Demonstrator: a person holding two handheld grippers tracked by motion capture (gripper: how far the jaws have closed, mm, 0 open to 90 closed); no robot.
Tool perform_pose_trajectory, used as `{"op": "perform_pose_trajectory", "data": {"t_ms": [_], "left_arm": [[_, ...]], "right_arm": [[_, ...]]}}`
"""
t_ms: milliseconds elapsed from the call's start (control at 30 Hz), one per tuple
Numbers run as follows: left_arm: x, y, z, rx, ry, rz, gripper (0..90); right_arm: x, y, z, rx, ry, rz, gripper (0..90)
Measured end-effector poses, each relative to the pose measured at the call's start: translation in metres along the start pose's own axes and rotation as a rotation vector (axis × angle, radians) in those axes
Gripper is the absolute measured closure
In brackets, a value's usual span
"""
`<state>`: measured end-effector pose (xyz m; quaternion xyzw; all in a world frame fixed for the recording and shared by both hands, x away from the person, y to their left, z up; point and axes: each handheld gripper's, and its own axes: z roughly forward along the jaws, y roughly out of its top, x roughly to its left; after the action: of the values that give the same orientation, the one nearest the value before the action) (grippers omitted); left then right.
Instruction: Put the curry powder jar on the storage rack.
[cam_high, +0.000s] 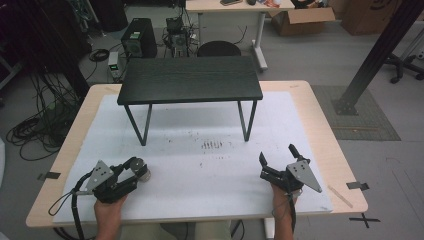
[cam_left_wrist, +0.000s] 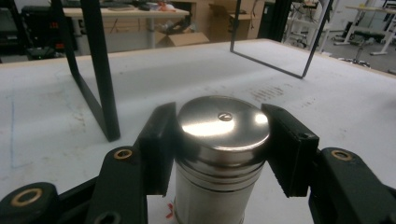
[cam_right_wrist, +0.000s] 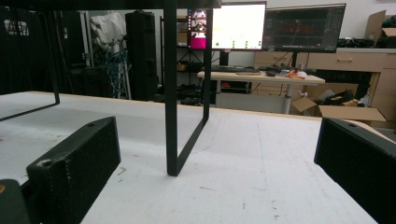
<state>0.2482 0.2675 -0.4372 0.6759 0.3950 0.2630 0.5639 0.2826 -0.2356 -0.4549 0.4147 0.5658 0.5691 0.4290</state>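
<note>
Left hand-held gripper (cam_left_wrist: 219, 144) clamped on steel canister (cam_left_wrist: 219, 158); right hand-held gripper (cam_high: 278, 161) spread wide, holding nothing.
Canister stands upright on the counter (cam_high: 210, 165), long axis vertical, lid up, pads squeezing just under the lid rim. Black shelf (cam_high: 190, 80) leg sits ahead-left of the left jaws; bare counter ahead-right. Near counter edge just behind both hands.

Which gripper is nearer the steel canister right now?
Left. The left gripper has its fingers closed on the steel canister just under its lid. The right gripper sits open across the white mat, well apart from it.
</note>
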Motion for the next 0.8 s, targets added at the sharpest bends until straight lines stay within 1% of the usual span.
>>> {"op": "perform_pose_trajectory", "data": {"t_ms": [233,333,567,800], "left_arm": [[0.004,0.016,-0.009,-0.055,0.001,-0.006,48.1],[0.005,0.024,-0.013,-0.075,-0.009,-0.012,48.1],[0.006,0.044,-0.017,-0.103,-0.023,-0.003,48.2],[0.005,0.066,-0.018,-0.128,-0.051,0.003,48.2]], "right_arm": [[0.0,0.0,0.0,-0.001,-0.001,0.001,0.1],[0.0,0.0,0.0,-0.003,0.0,-0.001,0.1],[0.0,0.0,0.0,-0.002,-0.001,-0.001,0.0],[0.0,0.0,0.0,-0.001,0.0,-0.001,0.0]]}}
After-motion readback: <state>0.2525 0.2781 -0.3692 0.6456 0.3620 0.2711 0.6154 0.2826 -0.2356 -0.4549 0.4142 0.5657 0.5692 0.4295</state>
